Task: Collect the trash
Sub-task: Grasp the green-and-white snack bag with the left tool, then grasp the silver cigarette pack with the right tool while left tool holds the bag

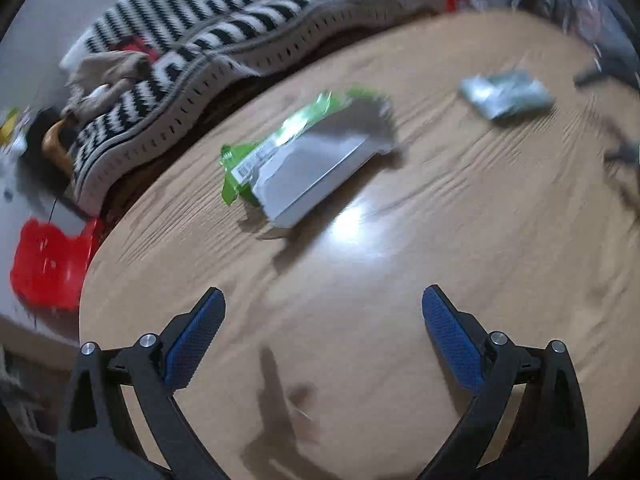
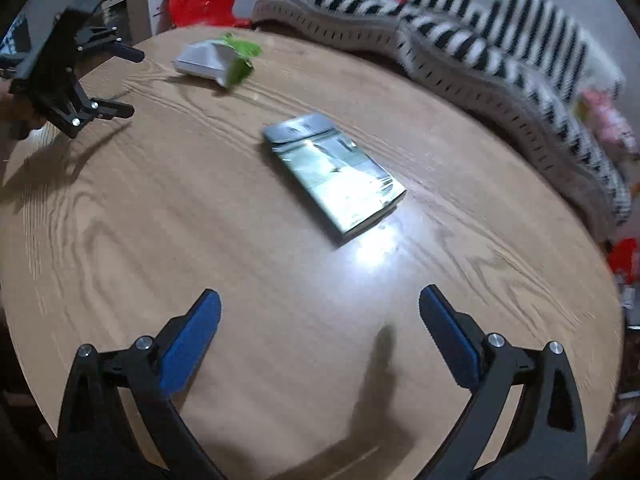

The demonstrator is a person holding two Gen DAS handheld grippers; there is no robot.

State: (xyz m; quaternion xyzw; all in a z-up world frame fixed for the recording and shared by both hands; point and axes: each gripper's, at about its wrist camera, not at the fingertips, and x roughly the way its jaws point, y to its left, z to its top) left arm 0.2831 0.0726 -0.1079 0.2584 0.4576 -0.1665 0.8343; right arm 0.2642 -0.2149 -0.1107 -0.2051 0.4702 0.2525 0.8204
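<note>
A green and silver empty wrapper (image 1: 304,160) lies on the round wooden table (image 1: 360,320), ahead of my open, empty left gripper (image 1: 322,308). A flat silvery packet (image 1: 506,94) lies farther right. In the right wrist view the silvery packet (image 2: 334,174) lies ahead of my open, empty right gripper (image 2: 318,308), and the green wrapper (image 2: 216,60) lies at the far side. The left gripper (image 2: 128,82) shows there at upper left, open, above the table.
A black and white striped blanket (image 1: 192,60) is heaped along the table's far edge, also in the right wrist view (image 2: 480,52). A red plastic object (image 1: 48,268) sits off the table at left. Dark clutter (image 1: 600,40) is at upper right.
</note>
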